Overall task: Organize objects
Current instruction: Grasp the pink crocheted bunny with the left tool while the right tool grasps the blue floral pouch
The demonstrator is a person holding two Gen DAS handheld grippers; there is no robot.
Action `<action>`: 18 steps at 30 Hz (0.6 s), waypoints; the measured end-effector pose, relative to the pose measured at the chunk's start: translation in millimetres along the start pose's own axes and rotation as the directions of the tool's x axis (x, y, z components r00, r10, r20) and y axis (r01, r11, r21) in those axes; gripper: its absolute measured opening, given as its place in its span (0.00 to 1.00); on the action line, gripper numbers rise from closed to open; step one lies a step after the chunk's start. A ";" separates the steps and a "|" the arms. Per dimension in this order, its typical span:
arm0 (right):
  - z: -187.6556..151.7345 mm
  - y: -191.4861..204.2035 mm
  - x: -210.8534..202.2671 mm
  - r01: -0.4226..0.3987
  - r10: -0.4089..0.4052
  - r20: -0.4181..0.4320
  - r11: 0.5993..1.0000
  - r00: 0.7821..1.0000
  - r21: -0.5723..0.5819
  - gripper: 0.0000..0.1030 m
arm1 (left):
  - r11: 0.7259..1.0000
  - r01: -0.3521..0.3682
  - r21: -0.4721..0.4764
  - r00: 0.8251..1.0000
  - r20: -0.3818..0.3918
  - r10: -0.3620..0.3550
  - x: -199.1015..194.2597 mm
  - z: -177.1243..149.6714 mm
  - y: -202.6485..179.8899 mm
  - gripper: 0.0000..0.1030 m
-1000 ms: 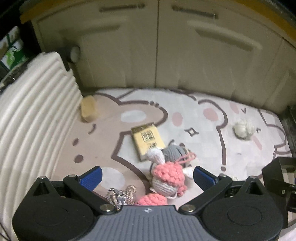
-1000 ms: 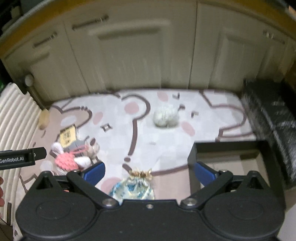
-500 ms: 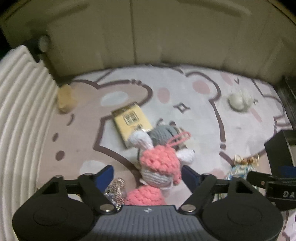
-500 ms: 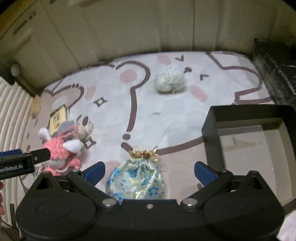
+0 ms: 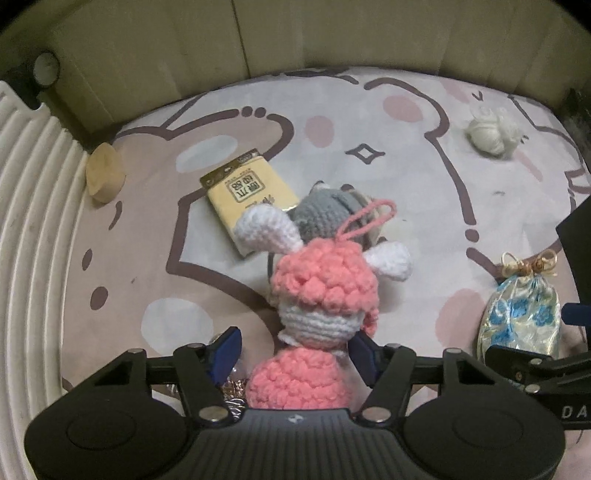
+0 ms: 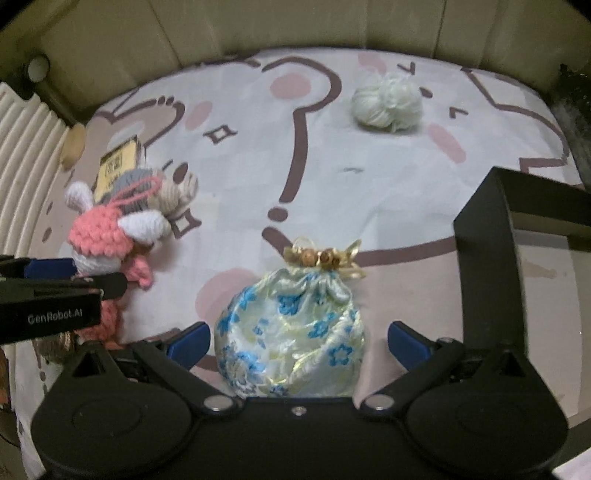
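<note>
Covering the floor: a pale mat (image 5: 388,192) printed with brown cartoon outlines, pink spots and small diamond marks.
Back edge: cream cabinet doors (image 6: 295,26) stand along the far side of the mat.
Left edge: a white ribbed surface (image 5: 33,229) curves along the mat, with a small tan block (image 5: 105,172) just beside it.
Right edge: a black open box (image 6: 524,266) sits on the mat, its pale floor bare where it shows.
Loose things: a yellow packet (image 5: 249,201) lies flat near the middle; a grey knitted toy (image 5: 325,214) rests against it; a ball of white yarn (image 6: 386,101) lies well apart near the cabinets.
Left gripper (image 5: 295,350): points steeply down over the pink crochet doll (image 5: 325,291); its jaws are closing, with the doll's body between the blue pads.
Left pads: the pad on the right of the view sits at the doll's side, the other still stands a little clear, so no firm grip shows.
Doll: white ears and a pink loop point away from the gripper, toward the grey toy.
Under the left jaws: something metallic and glinting (image 5: 232,391) lies beside the doll, too hidden to name.
Right gripper (image 6: 297,341): jaws spread wide, straddling the blue-flowered drawstring pouch (image 6: 291,332).
Pouch: upright on the mat, beaded gold tie on top, a gap at each pad, just beside the black box.
</note>
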State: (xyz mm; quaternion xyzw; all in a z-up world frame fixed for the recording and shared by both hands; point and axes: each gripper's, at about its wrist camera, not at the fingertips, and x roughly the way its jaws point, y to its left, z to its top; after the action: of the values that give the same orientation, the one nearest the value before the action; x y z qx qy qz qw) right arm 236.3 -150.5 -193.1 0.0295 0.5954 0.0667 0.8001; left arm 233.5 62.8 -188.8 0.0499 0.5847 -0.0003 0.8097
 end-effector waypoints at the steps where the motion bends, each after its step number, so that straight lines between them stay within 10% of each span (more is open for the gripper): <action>1: -0.6 0.5 2.2 0.002 -0.002 -0.005 1.000 1.000 -0.005 1.00 | 1.000 0.006 -0.002 1.000 -0.011 -0.006 1.5 0.3 -0.7 0.62; 18: -10.1 20.0 15.9 0.027 -0.032 -0.052 0.995 0.998 -0.097 0.97 | 0.995 0.040 -0.090 0.999 -0.025 -0.042 14.2 4.8 7.9 0.51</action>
State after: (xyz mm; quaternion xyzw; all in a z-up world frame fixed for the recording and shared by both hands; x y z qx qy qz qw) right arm 229.7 -128.8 -208.6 -0.0196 0.6129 0.0843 0.7854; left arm 243.0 71.0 -200.1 0.0014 0.5961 0.0099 0.8029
